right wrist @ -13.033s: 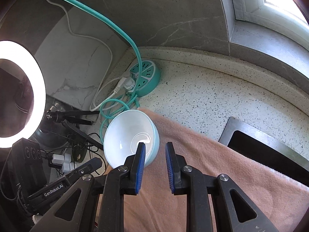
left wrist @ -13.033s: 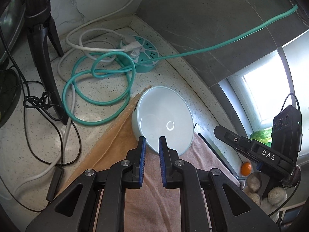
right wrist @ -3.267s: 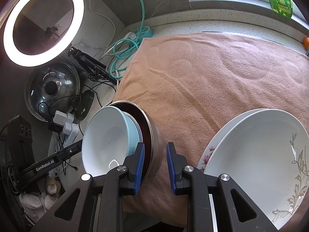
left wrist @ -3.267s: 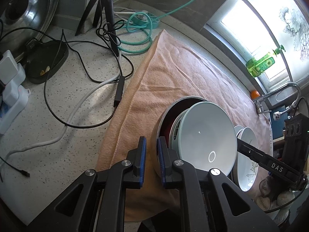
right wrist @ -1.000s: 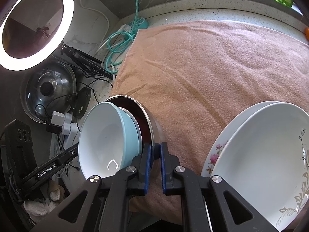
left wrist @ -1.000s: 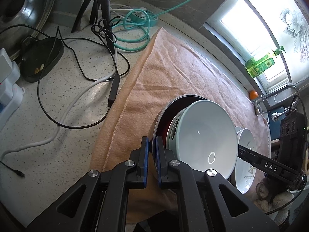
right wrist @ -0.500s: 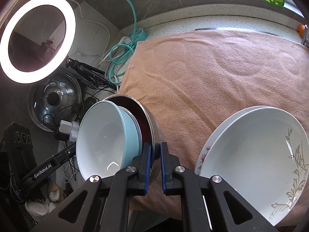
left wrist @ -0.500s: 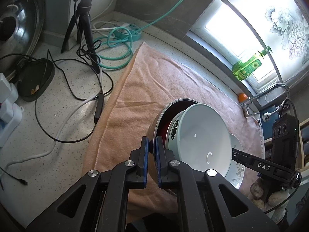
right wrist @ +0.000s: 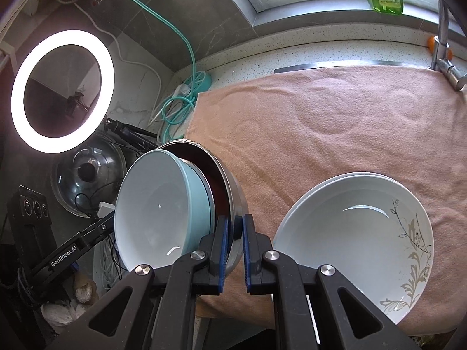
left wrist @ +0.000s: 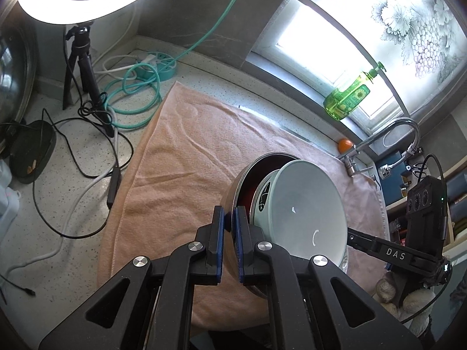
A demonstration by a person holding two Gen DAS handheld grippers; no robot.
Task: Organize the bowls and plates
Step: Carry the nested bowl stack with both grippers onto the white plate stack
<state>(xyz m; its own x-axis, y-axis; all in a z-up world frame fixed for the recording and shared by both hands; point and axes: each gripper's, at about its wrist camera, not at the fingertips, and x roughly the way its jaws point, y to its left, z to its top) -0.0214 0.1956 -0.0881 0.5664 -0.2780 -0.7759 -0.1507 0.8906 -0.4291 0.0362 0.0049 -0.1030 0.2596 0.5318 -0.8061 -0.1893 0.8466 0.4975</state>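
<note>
Both claws grip one stack of nested bowls, raised above the towel and tilted so their openings face sideways. The left claw is clenched on the rim of the steel bowl, one blue pad outside the wall and one inside. The right claw is clamped on the same steel bowl at the opposite rim, again with a pad on each side of the wall.

The steel bowl has a dark red inside. Nested in it sits a second bowl, seen only as a rim with black markings, and inside that the pale blue bowl, white within, which sticks out furthest. In the left view the blue bowl fills the space just right of the claw.

Just beside the stack, on the towel near its front edge, lie two stacked white plates; the upper one has a leaf pattern along its rim. The rest of the towel spreads over the speckled bench toward the window.

At the back corner of the bench lies a teal power strip with coiled teal cable. A lit ring light stands on a tripod to the side. A green soap bottle stands on the sill, and a tap rises by the towel's far corner.
</note>
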